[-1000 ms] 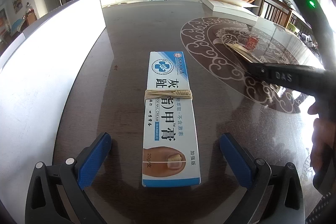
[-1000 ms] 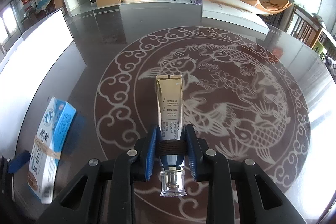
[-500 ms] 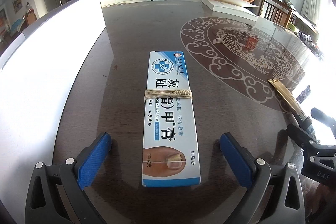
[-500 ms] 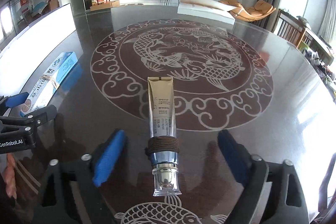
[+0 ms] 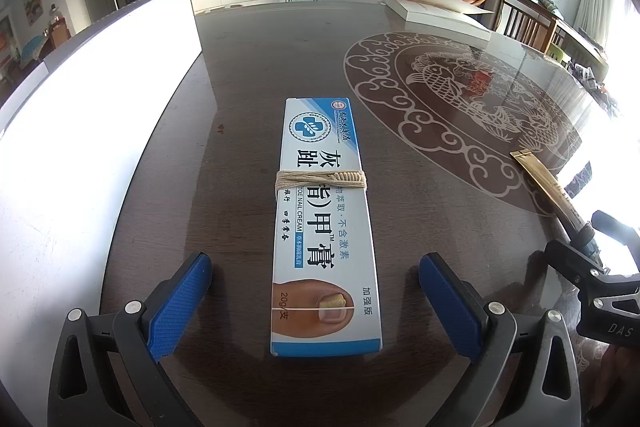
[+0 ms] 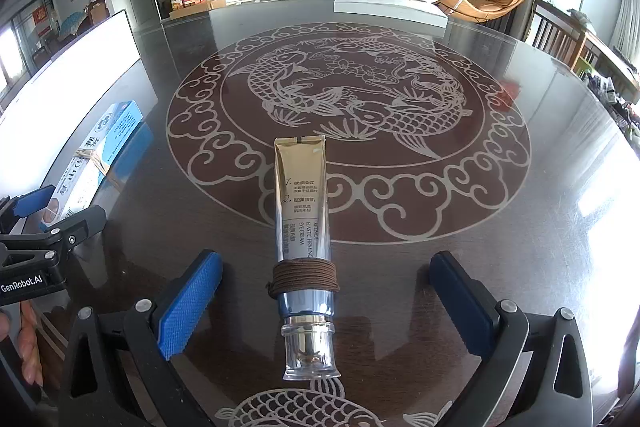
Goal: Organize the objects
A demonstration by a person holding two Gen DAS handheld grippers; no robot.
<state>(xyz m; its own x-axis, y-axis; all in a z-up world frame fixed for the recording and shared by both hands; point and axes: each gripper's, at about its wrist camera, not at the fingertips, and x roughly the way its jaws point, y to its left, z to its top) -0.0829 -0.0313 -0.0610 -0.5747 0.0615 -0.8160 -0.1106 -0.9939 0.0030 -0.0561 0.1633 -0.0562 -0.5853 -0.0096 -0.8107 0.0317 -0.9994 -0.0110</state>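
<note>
A blue and white nail cream box (image 5: 324, 227), bound with pale twine, lies flat on the dark glass table (image 5: 240, 75). My left gripper (image 5: 314, 267) stands open around its near end, with the blue pads clear of both sides. To the right lies a gold cream tube (image 6: 304, 211) with brown cord wound near its clear cap. My right gripper (image 6: 326, 263) has its jaws opening wide, the tube between them untouched. In the left wrist view the tube (image 5: 548, 183) shows at the right edge. The right wrist view has the box (image 6: 100, 155) at far left.
A tall white panel (image 5: 100, 107) runs along the table's left side, close to the box. A flat white carton (image 6: 388, 7) lies at the table's far edge. Wooden chairs (image 6: 560, 35) stand at the right. A person's fingers (image 6: 30, 343) show at lower left.
My right gripper carried the tube rightward away from the box, set it on the table and let go, its jaws spreading wide. My left gripper and the box stayed put.
</note>
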